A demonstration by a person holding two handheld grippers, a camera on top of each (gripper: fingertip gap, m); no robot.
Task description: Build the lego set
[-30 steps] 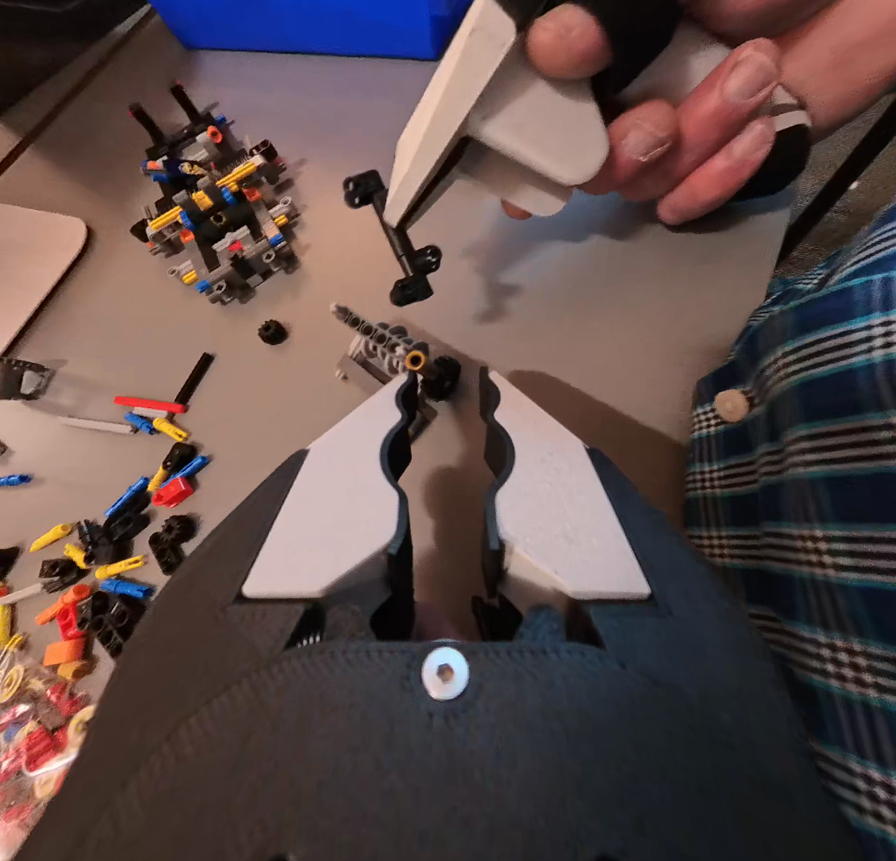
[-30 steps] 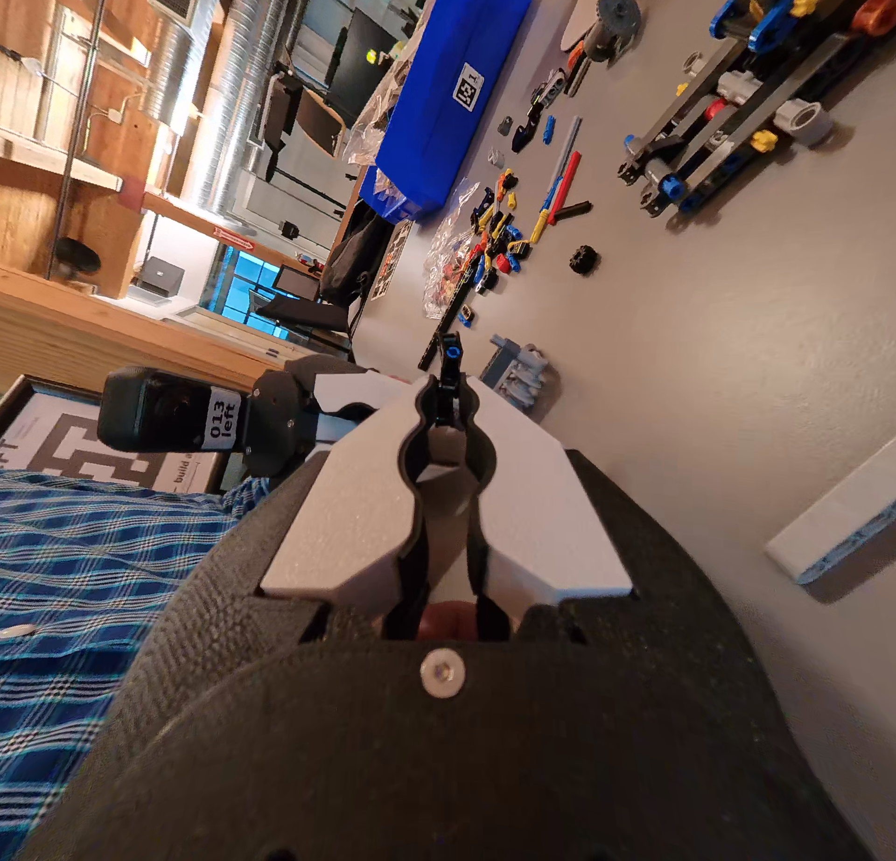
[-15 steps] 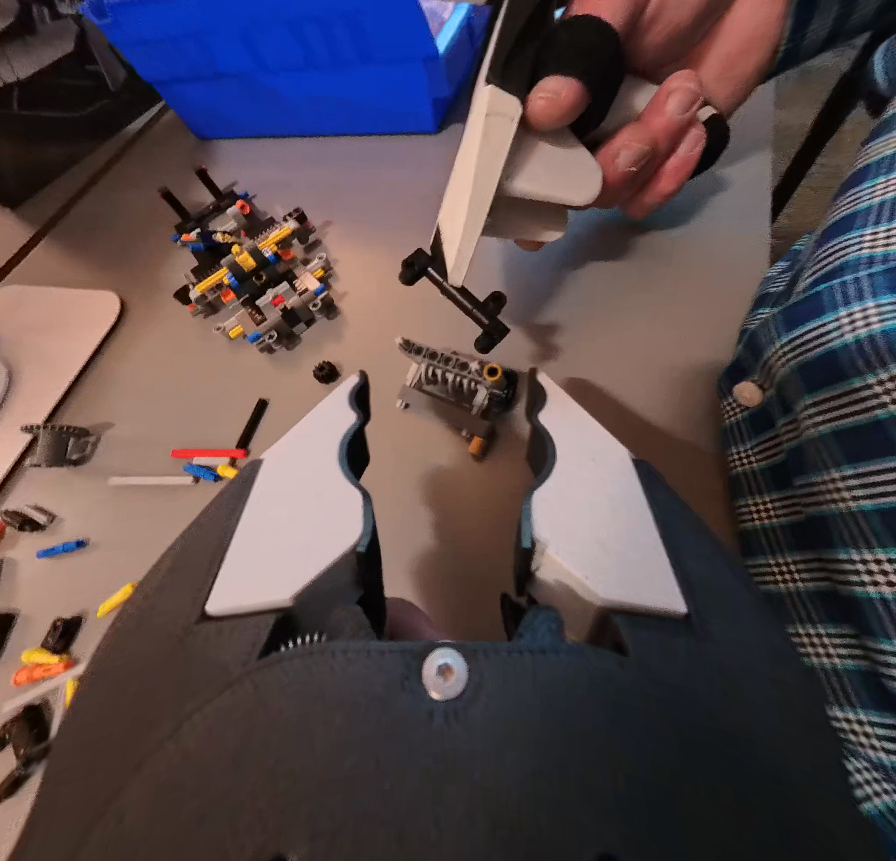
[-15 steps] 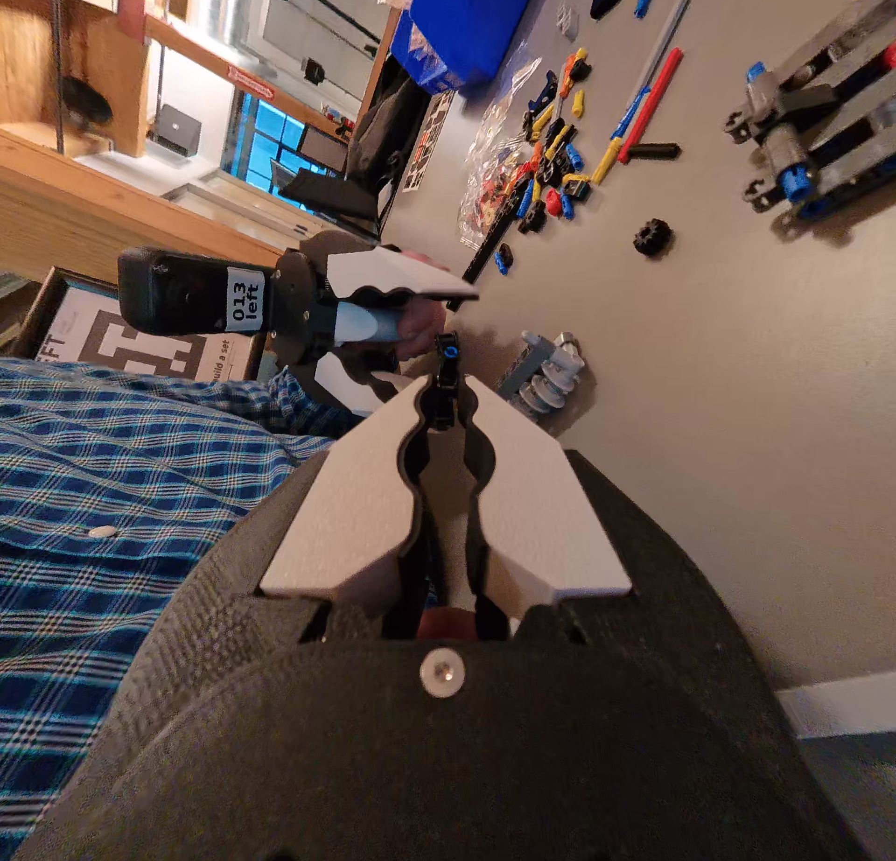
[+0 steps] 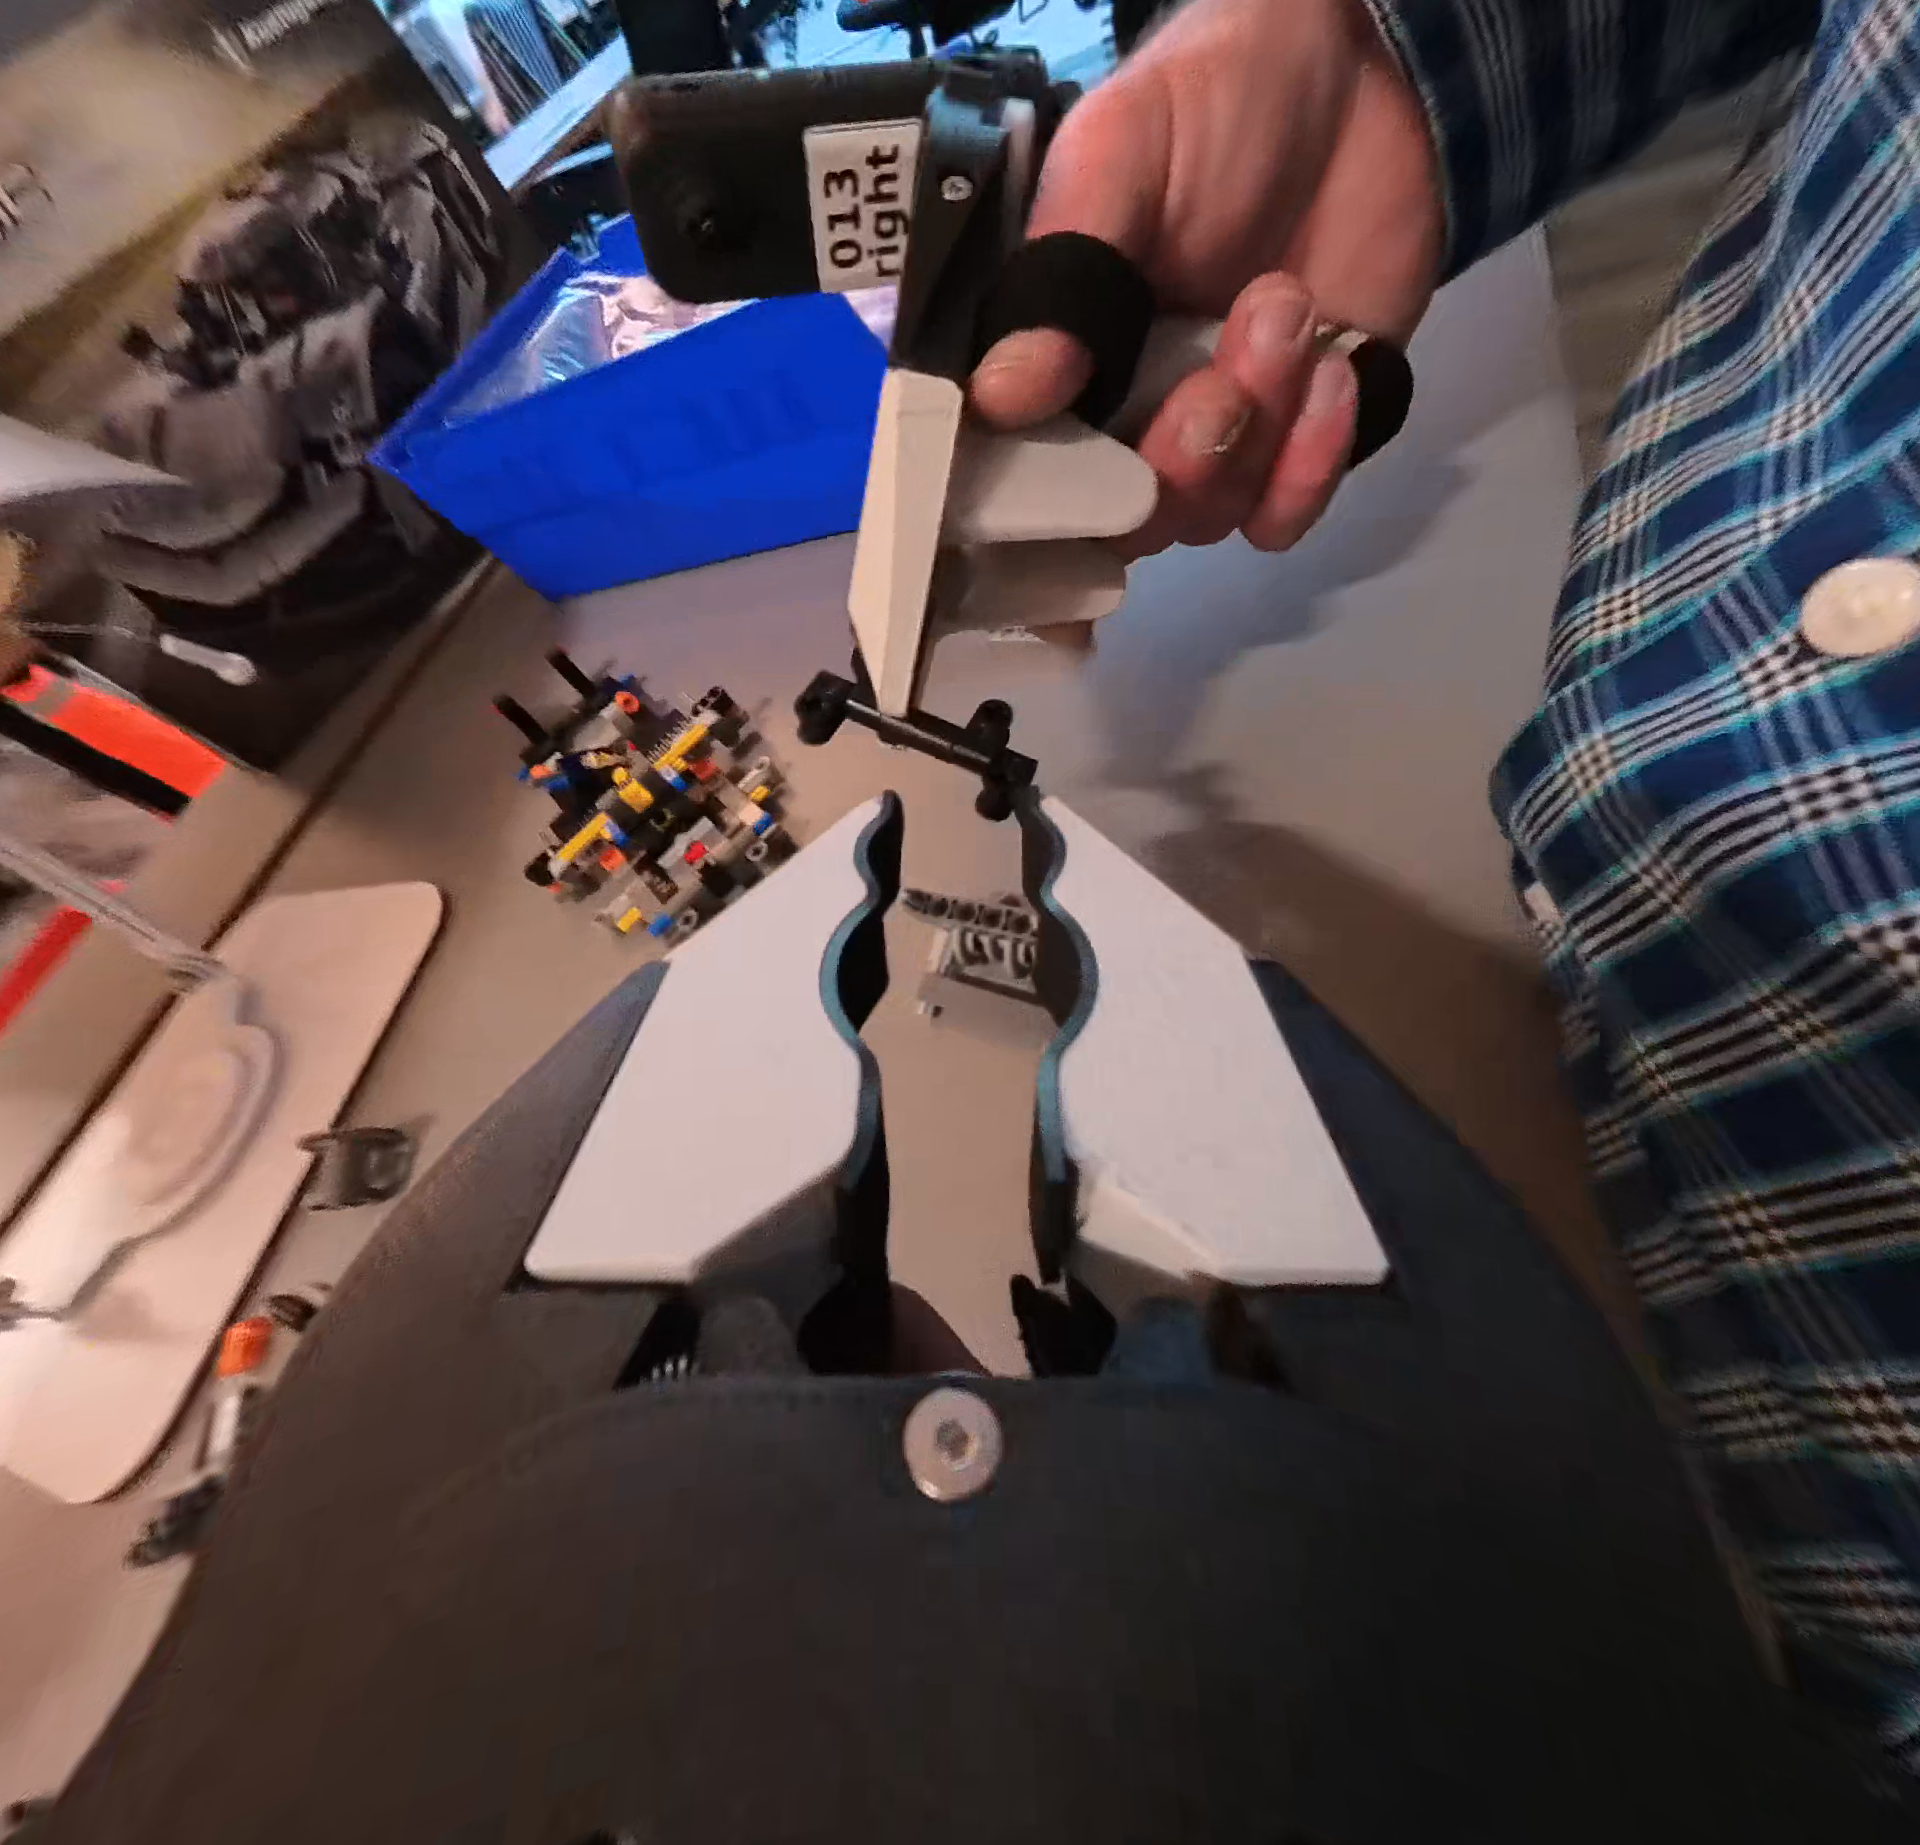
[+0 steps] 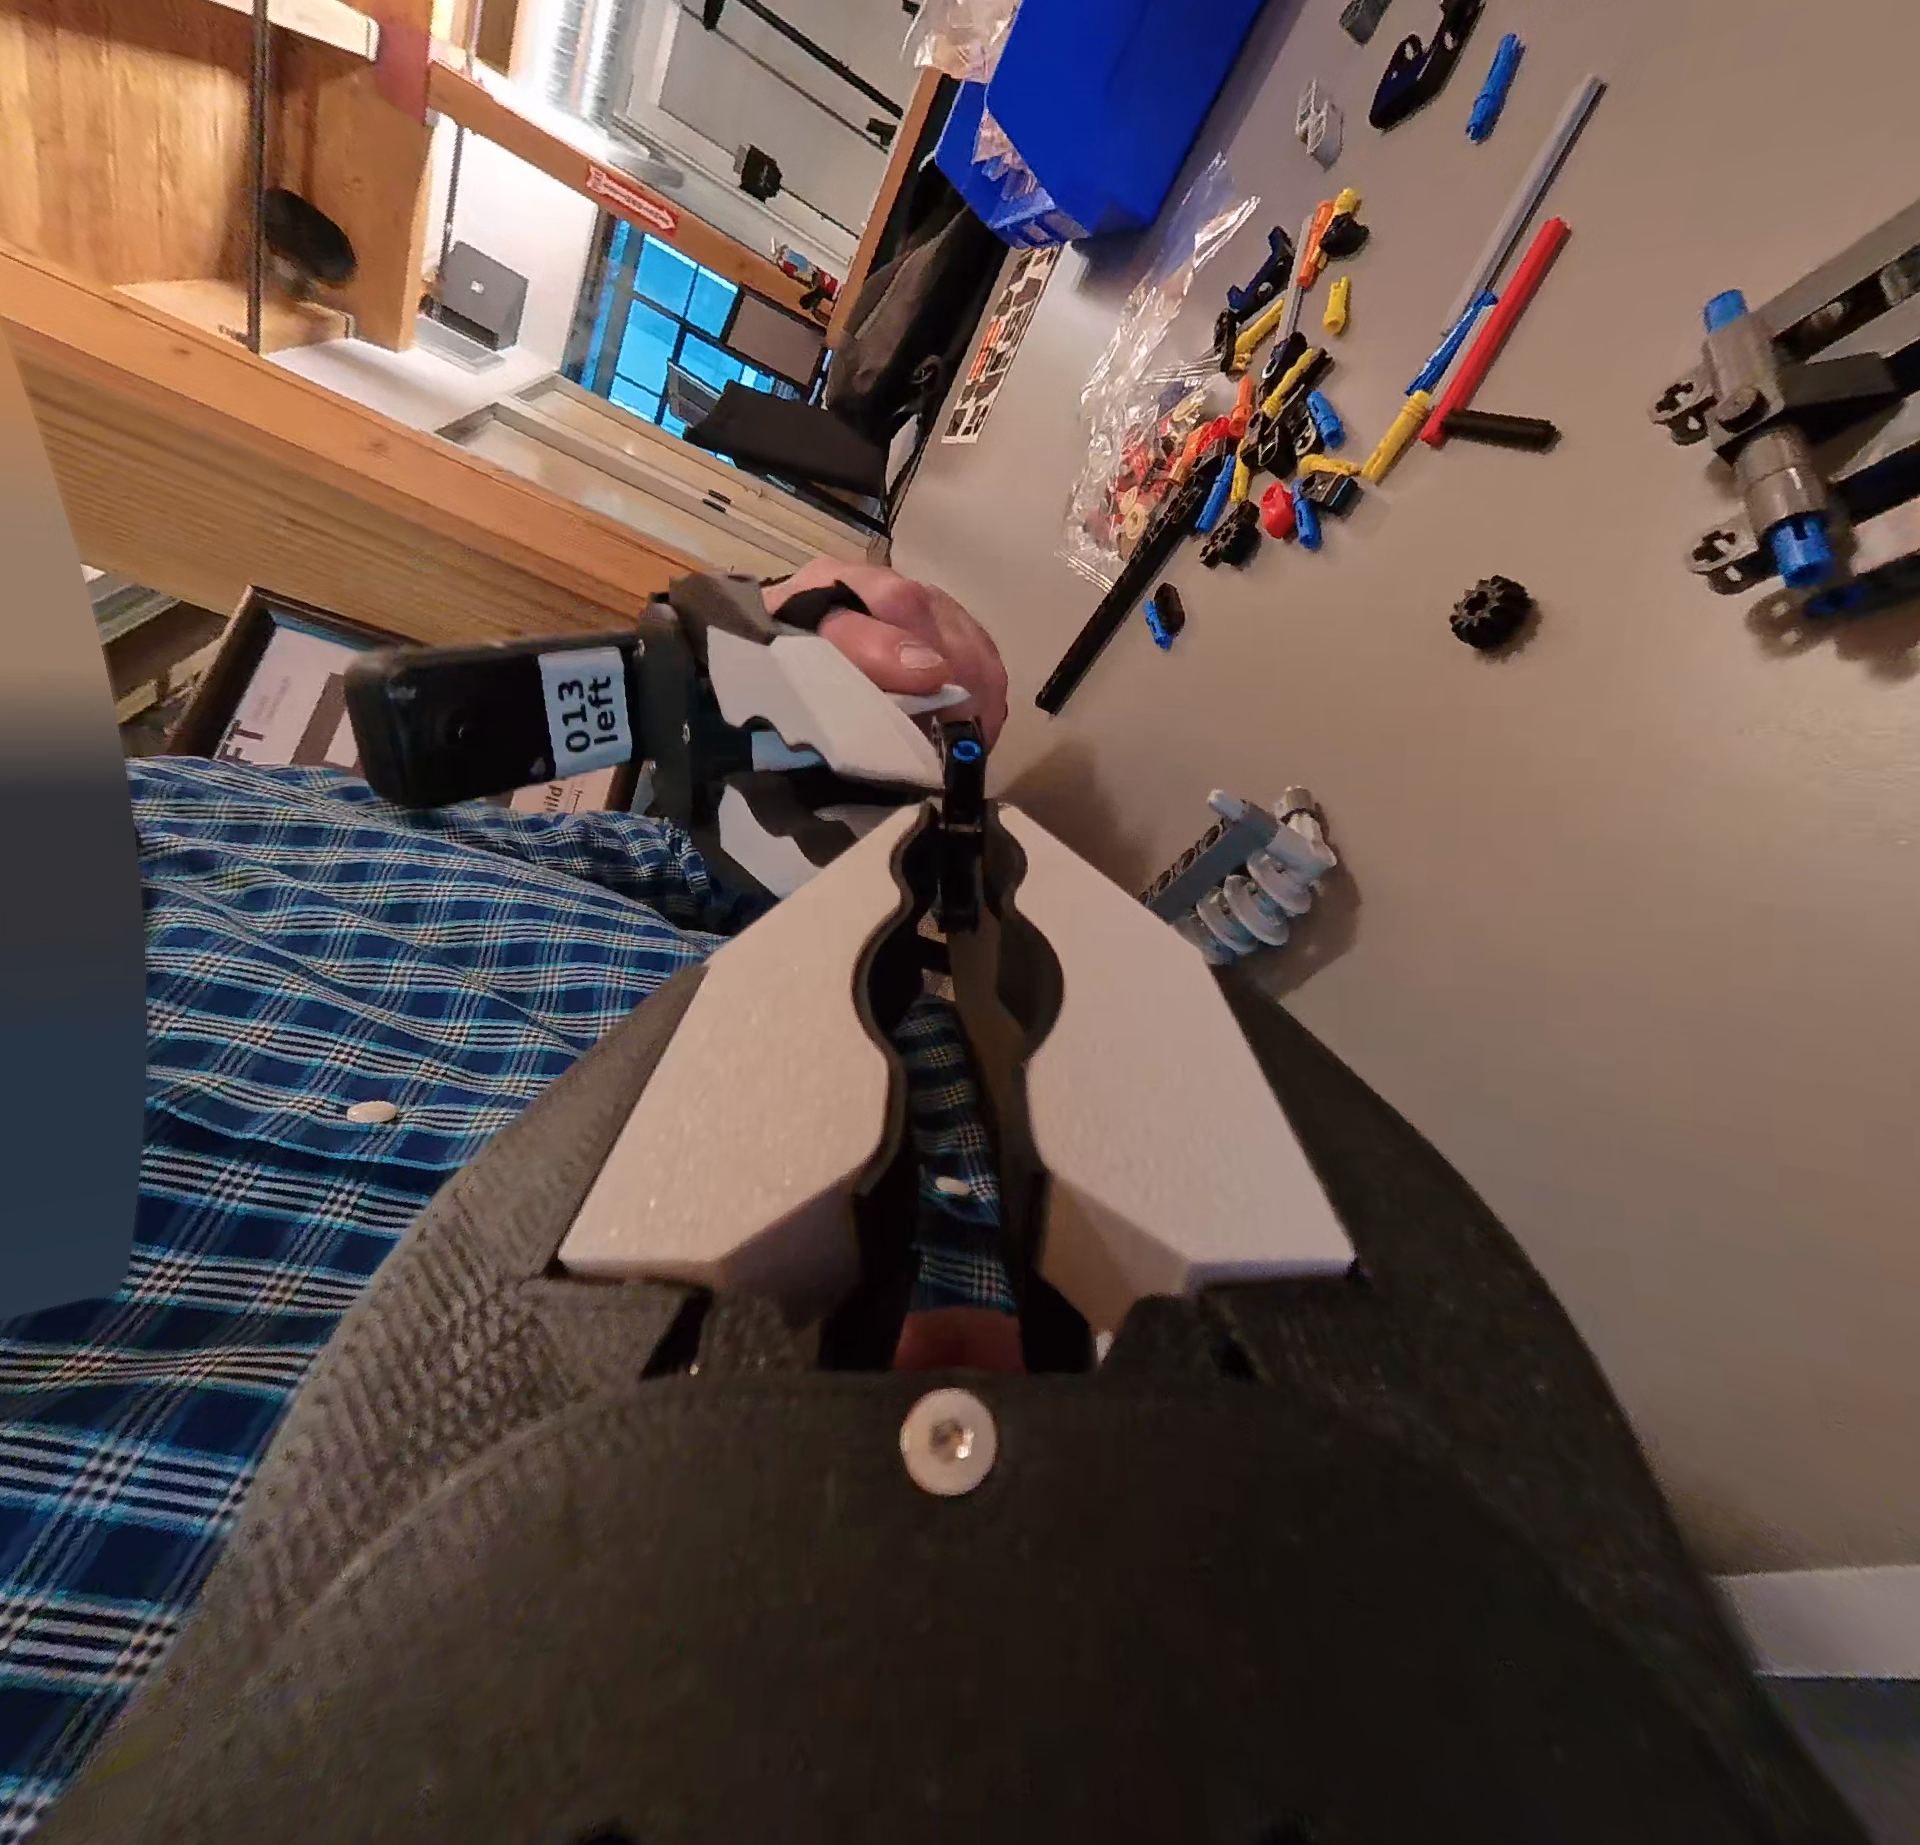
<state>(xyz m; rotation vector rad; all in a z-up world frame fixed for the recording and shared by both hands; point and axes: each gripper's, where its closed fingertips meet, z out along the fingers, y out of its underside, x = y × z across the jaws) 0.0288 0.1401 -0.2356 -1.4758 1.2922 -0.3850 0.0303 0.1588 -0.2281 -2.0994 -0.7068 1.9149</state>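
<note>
- The right gripper (image 6: 951,819), white-fingered with a black body, is clamped on a thin black lego axle piece with small connectors at its ends (image 5: 914,730).
- In the left wrist view that axle piece hangs above the grey desk (image 5: 1299,715); its long axis runs roughly level, from upper left to lower right, crosswise to the right gripper (image 5: 894,694), whose tips point down at the desk.
- One connector juts out left of the fingers; the other end, carrying two connectors, lies just beside the tip of the left gripper's right-hand finger. I cannot tell whether they touch.
- In the right wrist view the axle piece (image 6: 961,829) appears end-on between the fingertips, showing a blue-ringed hole at its far end.
- The left gripper (image 5: 961,819) stands apart, its fingers separated with nothing between them, aimed toward the held piece.
- Below it on the desk lies a small light-grey lego sub-assembly with a row of ribbed parts (image 5: 982,954), seen through the gap between the fingers.
- Farther left sits a larger multicoloured lego build in black, grey, yellow and blue (image 5: 655,808).
- A blue plastic bin (image 5: 644,455) stands at the back of the desk.
- Loose coloured lego pieces (image 6: 1278,424) lie scattered beside a clear bag.
</note>
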